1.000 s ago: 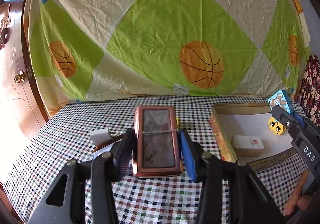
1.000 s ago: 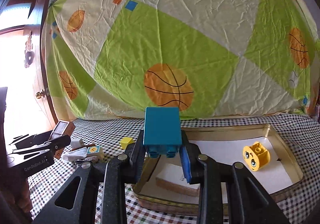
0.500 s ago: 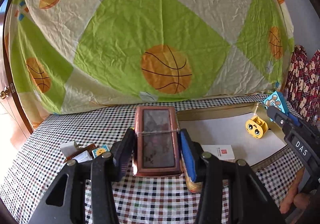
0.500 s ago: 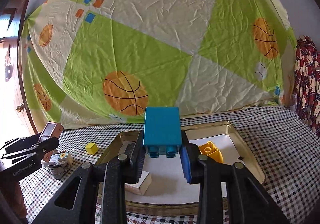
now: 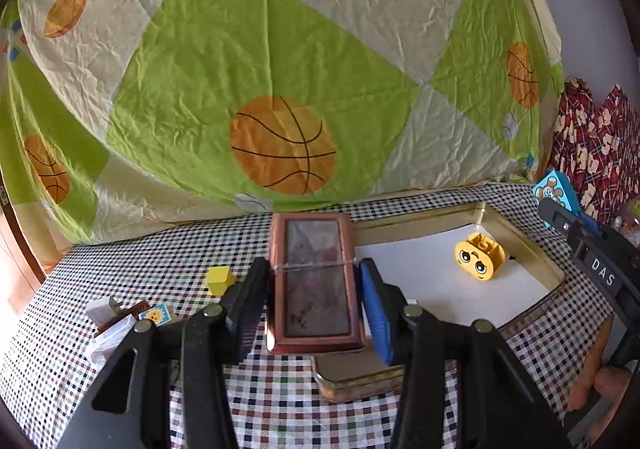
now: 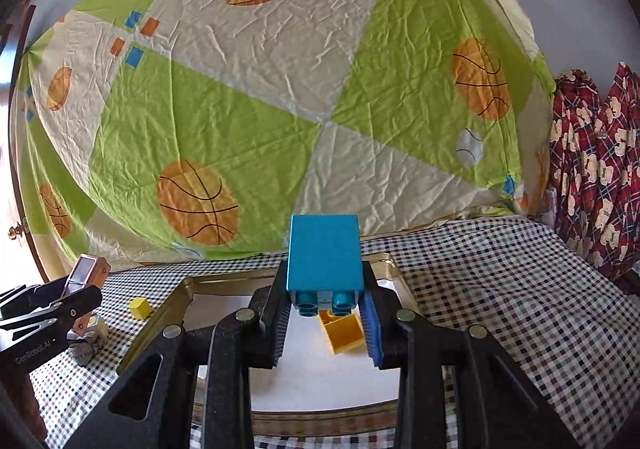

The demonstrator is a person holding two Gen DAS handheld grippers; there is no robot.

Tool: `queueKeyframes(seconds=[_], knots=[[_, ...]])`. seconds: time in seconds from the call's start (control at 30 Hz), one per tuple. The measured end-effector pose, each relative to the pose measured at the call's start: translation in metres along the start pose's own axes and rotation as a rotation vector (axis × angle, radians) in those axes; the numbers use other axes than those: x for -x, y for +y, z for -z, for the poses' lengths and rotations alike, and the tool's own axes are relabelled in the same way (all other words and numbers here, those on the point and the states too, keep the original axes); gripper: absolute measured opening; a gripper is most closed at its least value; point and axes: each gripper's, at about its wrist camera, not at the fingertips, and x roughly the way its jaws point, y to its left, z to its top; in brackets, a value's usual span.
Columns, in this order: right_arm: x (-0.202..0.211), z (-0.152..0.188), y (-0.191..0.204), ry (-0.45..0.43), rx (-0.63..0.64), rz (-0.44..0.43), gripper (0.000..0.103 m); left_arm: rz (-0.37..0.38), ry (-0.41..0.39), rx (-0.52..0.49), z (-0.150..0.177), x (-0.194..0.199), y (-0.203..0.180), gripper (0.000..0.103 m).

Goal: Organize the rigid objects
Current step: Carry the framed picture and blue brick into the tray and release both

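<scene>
Right wrist view: my right tool (image 6: pixel 326 323) clamps the blue block (image 6: pixel 325 257) directly above the tray (image 6: pixel 390 263); left tool (image 5: pixel 314 303) holds the frame (image 5: pixel 313 281) lengthwise.

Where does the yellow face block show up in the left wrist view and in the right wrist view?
Left wrist view: the yellow face block lies right of centre, in the gold tray, face toward the camera.
Right wrist view: low at centre, under the blue brick in the right tongs.
Shared landmark: the small yellow cube.

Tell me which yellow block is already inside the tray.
The yellow block with the face; it sits on the tray floor. The plain yellow cube is out on the tablecloth.
</scene>
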Motion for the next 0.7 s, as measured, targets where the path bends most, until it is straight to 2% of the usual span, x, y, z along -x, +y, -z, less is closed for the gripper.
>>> queueKeyframes(seconds=[0.5,0.7], knots=[[-0.024,0.004,-0.026,0.085,0.063,0.103,0.034,0.101,0.056,-0.038,-0.008,-0.055,-0.079,0.046],[-0.033,0.009,-0.027,0.131,0.071,0.124,0.034,0.102,0.060,-0.057,-0.002,-0.062,-0.088,0.046]])
